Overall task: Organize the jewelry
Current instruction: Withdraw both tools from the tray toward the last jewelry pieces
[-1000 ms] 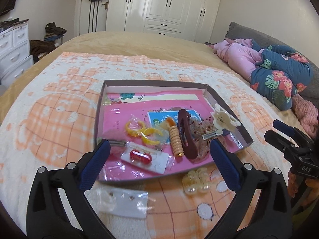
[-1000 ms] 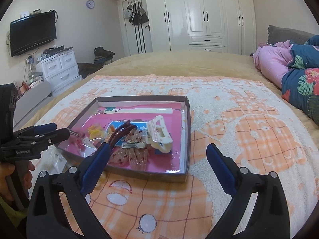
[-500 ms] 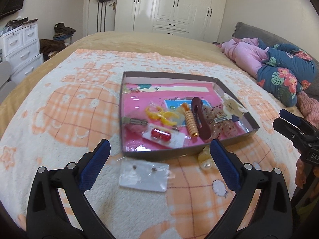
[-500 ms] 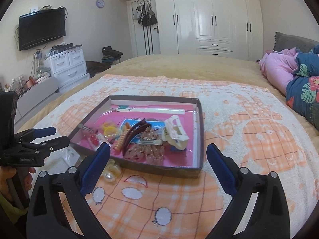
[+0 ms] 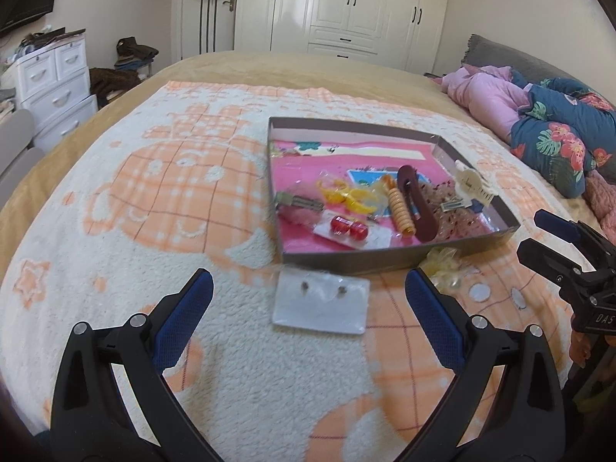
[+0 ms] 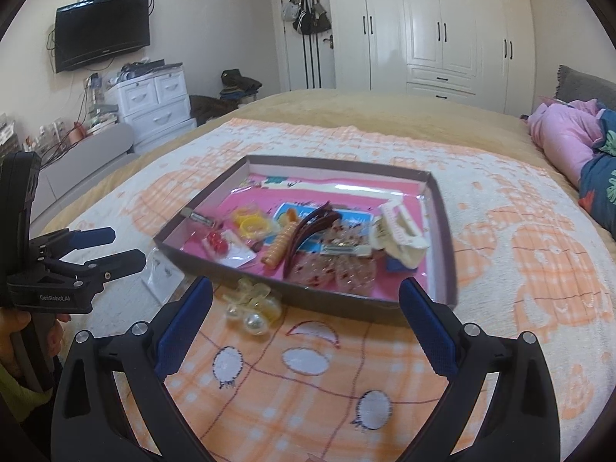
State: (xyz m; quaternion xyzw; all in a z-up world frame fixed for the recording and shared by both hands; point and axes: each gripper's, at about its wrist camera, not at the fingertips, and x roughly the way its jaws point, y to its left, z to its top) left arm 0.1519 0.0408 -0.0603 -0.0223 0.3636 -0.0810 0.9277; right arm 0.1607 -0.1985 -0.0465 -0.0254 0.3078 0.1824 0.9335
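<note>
The left gripper (image 5: 308,300) has its fingers spread wide and holding nothing; the earring card (image 5: 321,303) lies on the blanket (image 5: 154,192) between their tips. The right gripper (image 6: 306,306) is likewise spread and empty, with the pearl clip (image 6: 252,306) just past its left fingertip. The tray (image 5: 385,260) of hair clips sits above centre. Only the right view shows the wall television (image 6: 102,30) at upper left.
</note>
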